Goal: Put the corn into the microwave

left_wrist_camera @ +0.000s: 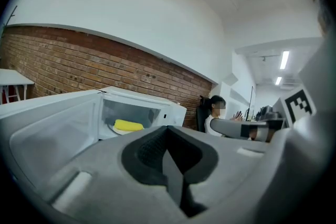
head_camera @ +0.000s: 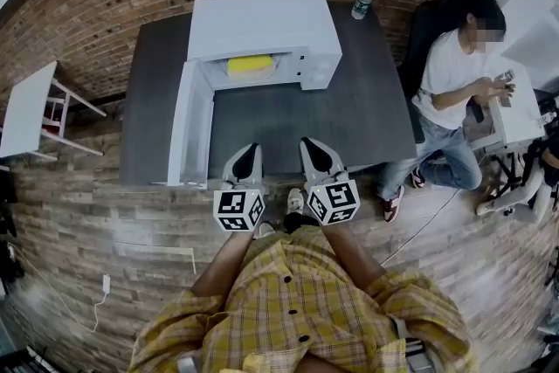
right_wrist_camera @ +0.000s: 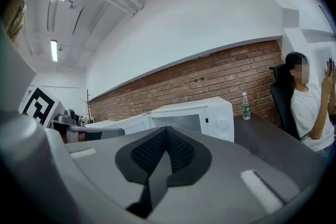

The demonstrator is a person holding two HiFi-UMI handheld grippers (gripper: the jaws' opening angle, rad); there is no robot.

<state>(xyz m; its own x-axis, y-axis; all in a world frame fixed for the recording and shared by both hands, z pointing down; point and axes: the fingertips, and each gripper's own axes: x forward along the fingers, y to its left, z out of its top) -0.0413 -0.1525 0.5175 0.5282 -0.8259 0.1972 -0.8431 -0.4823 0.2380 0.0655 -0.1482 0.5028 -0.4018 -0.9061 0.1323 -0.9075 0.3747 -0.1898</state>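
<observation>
A yellow corn (head_camera: 250,65) lies on a white plate inside the white microwave (head_camera: 262,20), whose door (head_camera: 191,125) stands swung open to the left. The left gripper view shows the corn (left_wrist_camera: 128,125) in the cavity behind that open door (left_wrist_camera: 50,128). My left gripper (head_camera: 247,161) and right gripper (head_camera: 319,156) hover side by side over the near edge of the dark table (head_camera: 349,122), well short of the microwave. Both are shut with nothing between the jaws. The right gripper view shows the microwave (right_wrist_camera: 202,115) from its right front.
Two water bottles (head_camera: 362,0) stand at the table's back behind the microwave. A seated person (head_camera: 458,92) in a white shirt is at the table's right side beside a white desk. A small white table (head_camera: 26,113) stands to the left by the brick wall.
</observation>
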